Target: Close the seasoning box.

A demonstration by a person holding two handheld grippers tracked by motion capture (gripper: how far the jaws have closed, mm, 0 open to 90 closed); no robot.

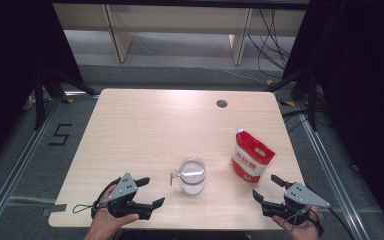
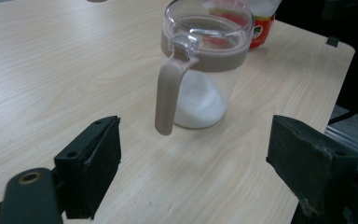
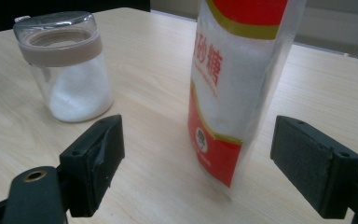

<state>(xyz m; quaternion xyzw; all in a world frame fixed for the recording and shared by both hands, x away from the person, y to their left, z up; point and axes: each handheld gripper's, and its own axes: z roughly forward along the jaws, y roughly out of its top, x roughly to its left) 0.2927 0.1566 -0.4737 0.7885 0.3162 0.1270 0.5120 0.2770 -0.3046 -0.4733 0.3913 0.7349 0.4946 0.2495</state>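
Left gripper [image 1: 150,192]: we hold it with the jaws spread wide and nothing between them, aimed at the jar from the near left corner of the table.
Right gripper [image 1: 268,188]: jaws equally wide apart and empty, low on the table's near right, facing the sugar bag.
Jar [image 1: 192,176]: clear, partly filled with white grains, standing upright near the front middle of the table between our two grippers, touching neither.
Handle [image 2: 169,95]: the beige handle points toward our left gripper, which we judge makes it the natural place to take hold.
Lid [image 2: 208,31]: a clear lid in a beige collar sits on the jar; whether it is latched we cannot tell.
Sugar bag [image 1: 251,156]: red and white pouch standing upright to the right of the jar, apart from it, just ahead of our right gripper.
Bag's stance: it stands on its base, top upward, so we judge a grip on its sides would keep it upright.
Table [image 1: 145,125]: pale wood, otherwise bare, with a round cable hole [image 1: 222,103] near the far edge.
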